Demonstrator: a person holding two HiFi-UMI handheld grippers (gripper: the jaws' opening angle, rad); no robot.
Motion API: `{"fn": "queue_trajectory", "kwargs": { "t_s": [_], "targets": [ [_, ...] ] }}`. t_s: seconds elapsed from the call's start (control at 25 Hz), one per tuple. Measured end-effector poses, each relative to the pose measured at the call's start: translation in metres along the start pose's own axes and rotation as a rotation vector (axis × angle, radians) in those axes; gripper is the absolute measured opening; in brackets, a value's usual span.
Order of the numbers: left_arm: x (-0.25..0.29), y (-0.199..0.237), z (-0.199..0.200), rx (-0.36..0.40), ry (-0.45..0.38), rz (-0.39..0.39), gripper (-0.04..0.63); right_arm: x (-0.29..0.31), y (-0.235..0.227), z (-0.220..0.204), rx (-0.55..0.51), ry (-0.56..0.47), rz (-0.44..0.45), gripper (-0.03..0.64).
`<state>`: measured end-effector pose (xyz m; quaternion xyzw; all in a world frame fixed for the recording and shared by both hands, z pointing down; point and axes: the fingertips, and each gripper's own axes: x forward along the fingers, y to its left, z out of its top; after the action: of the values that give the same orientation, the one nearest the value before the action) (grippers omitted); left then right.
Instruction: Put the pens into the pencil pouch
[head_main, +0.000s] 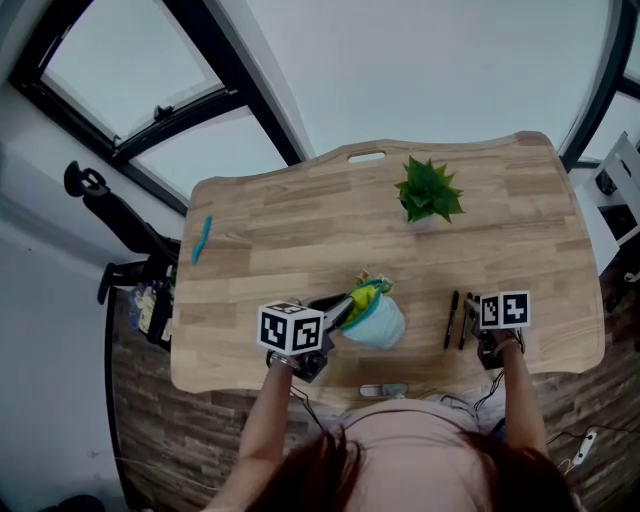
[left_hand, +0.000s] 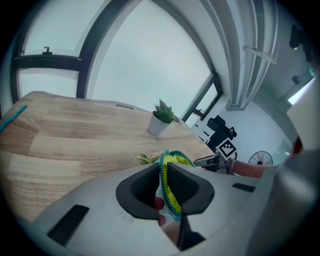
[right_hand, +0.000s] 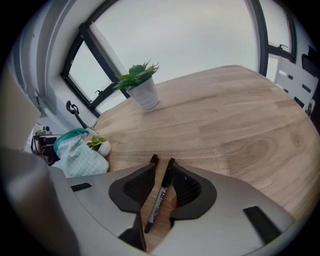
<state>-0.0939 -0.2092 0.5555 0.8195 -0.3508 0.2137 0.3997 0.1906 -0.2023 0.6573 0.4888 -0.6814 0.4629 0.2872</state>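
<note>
a: where do we have the pouch (head_main: 380, 322)?

b: it sits near the front edge of the table (head_main: 300, 220), with its mouth turned toward our left gripper (left_hand: 164, 172). that gripper is clamped on the rim. its jaws are nearly together, and the teal zip edge and yellow lining are squeezed between them.

a: and the pens (head_main: 458, 320)?

b: two black ones lie side by side on the wood, to the right of the pouch and apart from it. our right gripper (right_hand: 161, 170) is down over them with its jaws spread wide. one pen (right_hand: 162, 192) lies loose in the gap, not gripped. the tip of the other pen (right_hand: 154, 159) shows just outside one jaw.

a: can we read anything?

b: the pen in the gap has a white label with dark print along its barrel, but it is too small for us to read. the cubes on both grippers carry black-and-white square patterns.

a: what else do we see?

b: a potted plant (head_main: 428, 190) stands well back on the table. a thin teal thing (head_main: 202, 238) lies near the left edge.
</note>
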Motion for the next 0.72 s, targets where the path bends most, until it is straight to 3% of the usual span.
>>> {"fn": "queue_trajectory", "kwargs": {
  "t_s": [0.16,0.4,0.56,0.72],
  "targets": [
    [0.002,-0.006,0.002,0.011,-0.015,-0.001,0.021,0.01,-0.006,-0.005,0.009,0.048,-0.02,0.11],
    [-0.001,-0.023,0.003,0.088,-0.053,0.008,0.014,0.014,-0.012,-0.009,0.048,0.061,-0.045,0.107],
    [-0.003,-0.036,0.002,0.11,-0.1,0.0,0.014,0.014,-0.016,-0.01,0.041,0.061,-0.091,0.06],
    [-0.003,-0.044,0.001,0.105,-0.136,-0.006,0.014,0.013,-0.016,-0.012,0.053,0.051,-0.082,0.055]
  ]
}}
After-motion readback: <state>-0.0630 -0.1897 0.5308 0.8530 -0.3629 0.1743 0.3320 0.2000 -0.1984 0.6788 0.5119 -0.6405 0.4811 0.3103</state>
